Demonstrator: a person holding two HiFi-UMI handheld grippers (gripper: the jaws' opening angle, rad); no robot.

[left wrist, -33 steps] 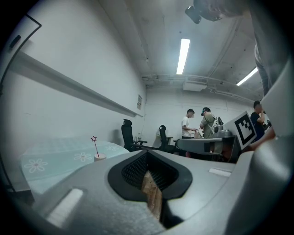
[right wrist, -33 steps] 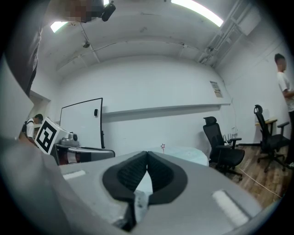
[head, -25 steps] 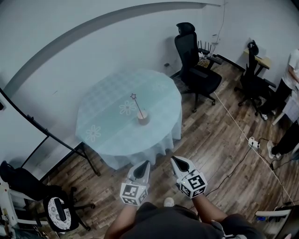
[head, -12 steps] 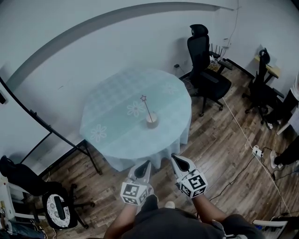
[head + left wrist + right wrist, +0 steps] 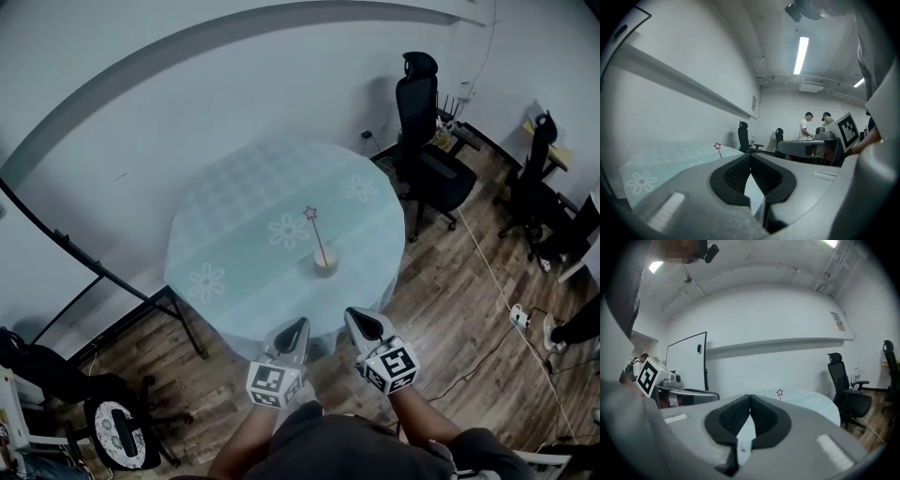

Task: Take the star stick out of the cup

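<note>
Both pairs of jaws were seen closed tip to tip, with nothing caught between them, on the left gripper [image 5: 750, 158] and on the right gripper [image 5: 750, 397]. In the head view the two grippers were held side by side over the wooden floor [image 5: 450, 309], just short of the near edge of the round table [image 5: 234, 202], and well apart from the task's things. Beyond them, near the middle of the pale flowered cloth, the cup [image 5: 325, 262] was stood upright, and the star stick [image 5: 318, 237] was lodged in it. Its lower end was hidden inside the cup. The stick's long axis was set close to upright but tilted, the star end being pointed up and away from the person, toward the left. In both gripper views the cup was blocked out by the gripper's own body, so that only the star and a short piece of the stem were shown above it. Past the table, against the wall, a black office chair [image 5: 424, 141] was placed, and a second chair [image 5: 537, 178] farther right was partly cut off. In the left gripper view, two people [image 5: 805, 127] were made out far off, too small for detail.
</note>
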